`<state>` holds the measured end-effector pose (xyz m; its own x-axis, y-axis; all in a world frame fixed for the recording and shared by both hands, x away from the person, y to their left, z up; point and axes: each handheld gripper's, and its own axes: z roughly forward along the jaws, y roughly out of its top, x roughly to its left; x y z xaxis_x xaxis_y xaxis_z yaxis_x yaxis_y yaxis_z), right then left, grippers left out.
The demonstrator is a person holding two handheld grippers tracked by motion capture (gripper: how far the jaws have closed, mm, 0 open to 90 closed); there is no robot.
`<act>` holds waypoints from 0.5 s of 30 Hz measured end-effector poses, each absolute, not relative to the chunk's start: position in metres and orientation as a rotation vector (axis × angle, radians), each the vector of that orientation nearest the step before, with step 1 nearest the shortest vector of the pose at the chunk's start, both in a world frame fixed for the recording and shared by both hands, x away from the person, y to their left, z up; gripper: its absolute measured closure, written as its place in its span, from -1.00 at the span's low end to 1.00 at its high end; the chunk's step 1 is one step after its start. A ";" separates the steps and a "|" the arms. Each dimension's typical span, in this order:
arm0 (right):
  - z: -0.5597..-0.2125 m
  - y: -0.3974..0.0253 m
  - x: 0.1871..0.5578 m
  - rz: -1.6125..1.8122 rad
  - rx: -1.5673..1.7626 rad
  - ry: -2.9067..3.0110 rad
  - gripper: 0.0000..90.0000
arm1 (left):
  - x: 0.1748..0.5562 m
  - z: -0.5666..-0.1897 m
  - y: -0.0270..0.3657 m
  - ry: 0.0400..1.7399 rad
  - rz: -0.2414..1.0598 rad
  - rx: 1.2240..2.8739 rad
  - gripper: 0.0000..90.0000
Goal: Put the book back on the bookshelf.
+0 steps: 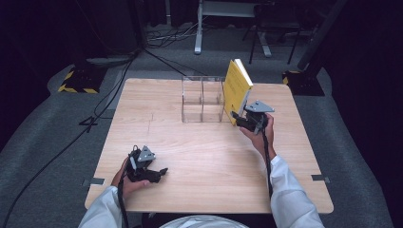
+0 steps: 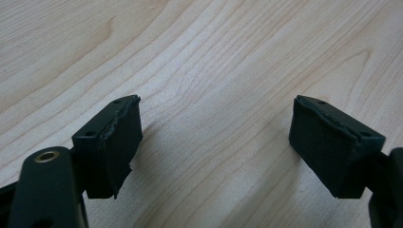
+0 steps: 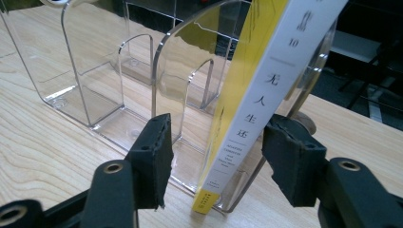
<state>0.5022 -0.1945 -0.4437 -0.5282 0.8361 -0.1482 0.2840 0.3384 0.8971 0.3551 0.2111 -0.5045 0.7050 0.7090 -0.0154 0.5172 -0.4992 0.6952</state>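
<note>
A yellow book (image 1: 237,88) with a white spine (image 3: 266,90) stands tilted in the rightmost slot of a clear acrylic holder (image 1: 202,99). My right gripper (image 1: 236,118) is open at the book's lower end, with its jaws on either side of the spine. In the right gripper view (image 3: 216,156) one pad (image 3: 292,161) sits against the book, while the other pad (image 3: 154,159) stands a little apart from it. My left gripper (image 1: 160,172) rests low over the wooden table (image 1: 199,156) near the front left. Its jaws (image 2: 216,142) are wide open over bare wood.
The holder's (image 3: 95,85) other slots hold nothing. Behind the table, cables (image 1: 114,80) run across the grey floor, and two stands with yellow-black striped bases (image 1: 76,80) flank the far corners. A metal frame (image 1: 199,28) stands further back.
</note>
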 end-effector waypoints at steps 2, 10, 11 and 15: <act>-0.440 -0.197 0.501 1.177 0.970 1.999 -0.11 | 0.355 -0.505 0.211 0.929 0.356 2.215 -0.58; -0.432 -0.200 0.498 1.142 0.958 2.031 -0.30 | 0.355 -0.505 0.211 0.929 0.356 2.215 -0.58; -0.432 -0.200 0.497 1.139 0.957 2.032 -0.33 | 0.355 -0.505 0.211 0.929 0.356 2.215 -0.58; -0.430 -0.202 0.495 1.116 0.948 2.062 -0.41 | 0.355 -0.505 0.211 0.929 0.356 2.215 -0.58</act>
<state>0.4951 -0.2024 -0.4305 -0.5625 0.8095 -0.1681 0.3019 0.3904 0.8697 0.3551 0.2111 -0.5045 0.7051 0.7089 -0.0156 0.5173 -0.4992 0.6951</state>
